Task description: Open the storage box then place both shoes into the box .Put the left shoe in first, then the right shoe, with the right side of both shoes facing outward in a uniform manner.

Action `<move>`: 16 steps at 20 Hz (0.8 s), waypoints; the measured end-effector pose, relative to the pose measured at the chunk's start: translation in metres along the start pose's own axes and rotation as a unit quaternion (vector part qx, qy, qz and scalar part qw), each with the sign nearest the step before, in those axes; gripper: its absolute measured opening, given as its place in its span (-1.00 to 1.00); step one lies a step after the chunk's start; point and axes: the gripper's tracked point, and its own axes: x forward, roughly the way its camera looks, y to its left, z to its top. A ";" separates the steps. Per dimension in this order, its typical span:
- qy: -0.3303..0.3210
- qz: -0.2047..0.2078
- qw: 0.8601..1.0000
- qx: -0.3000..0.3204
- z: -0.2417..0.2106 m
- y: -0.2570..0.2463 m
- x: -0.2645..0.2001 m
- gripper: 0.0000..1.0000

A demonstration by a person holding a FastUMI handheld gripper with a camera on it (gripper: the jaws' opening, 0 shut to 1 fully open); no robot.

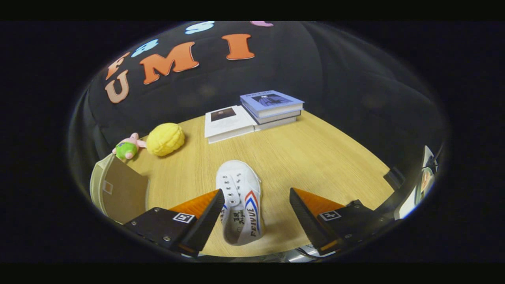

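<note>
So storage box at counter's left edge, contents hidden; gripper spread wide, white shoe between fingers, ungripped.

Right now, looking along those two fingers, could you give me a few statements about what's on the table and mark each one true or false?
1. The gripper is open, with nothing held. True.
2. The white shoe lies on the wooden table, between the fingers and nearer the left one. True.
3. The shoe is already inside the storage box. False: it lies on the table, and the box stands apart, off to the left.
4. A yellow plush toy sits on top of the books. False: it rests on the table, left of the books.
5. The books lie beyond the shoe, near the table's far edge. True.
</note>
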 end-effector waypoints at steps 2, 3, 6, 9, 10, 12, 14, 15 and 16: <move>0.029 0.001 1.000 -0.001 -0.018 -0.002 0.014 0.92; 0.043 0.004 0.999 0.001 -0.026 -0.003 0.019 0.86; 0.074 0.018 0.997 -0.003 -0.042 0.002 0.029 0.59; 0.094 0.044 0.995 0.012 -0.045 0.014 0.036 0.12; 0.094 0.043 0.995 0.010 -0.046 0.014 0.043 -0.25; 0.091 0.039 0.995 -0.004 -0.041 0.011 0.038 -0.51; 0.084 0.027 0.996 0.019 -0.033 0.006 0.037 -0.90; 0.084 0.023 0.996 0.032 -0.034 0.007 0.035 -0.94; 0.081 0.020 0.996 0.039 -0.030 0.009 0.029 -0.96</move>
